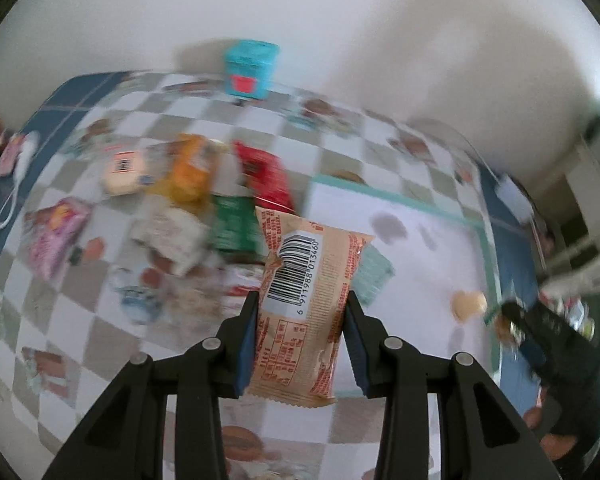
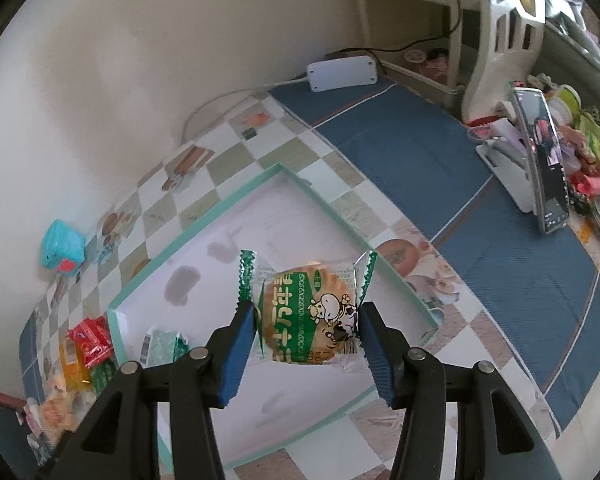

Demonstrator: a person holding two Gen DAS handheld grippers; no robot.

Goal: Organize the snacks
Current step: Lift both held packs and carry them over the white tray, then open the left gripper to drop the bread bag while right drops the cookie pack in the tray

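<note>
Left claw point(image 1: 302, 308): clenched on a tan snack packet point(image 1: 312, 304), its blue pads pressing the packet's two long sides; the packet stands upright between them, barcode facing the camera, its upper end rising above the fingertips and its lower end hanging below the pads. Behind the packet, a blurred heap of snacks lies on the checkered worktop point(image 1: 100, 344): a green packet point(image 1: 234, 226), a red packet point(image 1: 266, 178), an orange packet point(image 1: 192, 172) and a pink packet point(image 1: 58, 232) among them. To the right of the heap lies a shallow white tray point(image 1: 416, 216) with a mint-green rim. A turquoise box point(image 1: 250, 68) stands at the worktop's far edge, by the wall.

Right claw point(image 2: 306, 320): grasping a round cracker in a clear wrapper point(image 2: 306, 312) with green print, held flat between the blue pads by its sides; the crimped green wrapper ends stick up on either side of the fingertips. The cracker hangs above the tray's point(image 2: 204, 216) white floor, near its right rim. A second green-wrapped snack point(image 2: 160, 344) lies in the tray's near-left corner. Beyond the tray, a blue mat point(image 2: 440, 168) carries a phone on a stand point(image 2: 540, 160).
</note>
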